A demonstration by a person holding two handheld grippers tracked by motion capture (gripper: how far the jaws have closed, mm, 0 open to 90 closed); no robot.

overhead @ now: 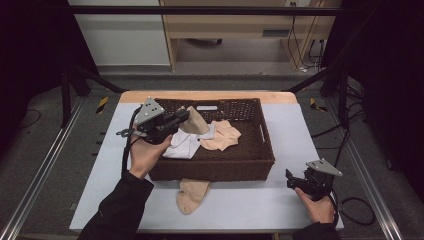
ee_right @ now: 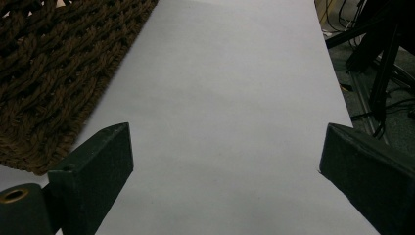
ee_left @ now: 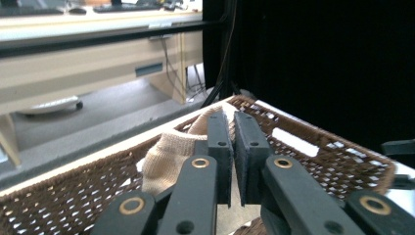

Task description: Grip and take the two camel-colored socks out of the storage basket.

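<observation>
While L tool (ee_left: 233, 156) pinches tan sock (ee_left: 169, 154) over basket (overhead: 215, 167) | R tool (ee_right: 225, 166) wide, empty

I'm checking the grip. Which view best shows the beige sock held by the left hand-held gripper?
The left gripper view: the beige sock sits close up, pinched between the nearly closed jaws. The high view shows it small, lifted over the basket. The right gripper view looks at table.

No text, label, brand, number or sign is readable anywhere.
</observation>
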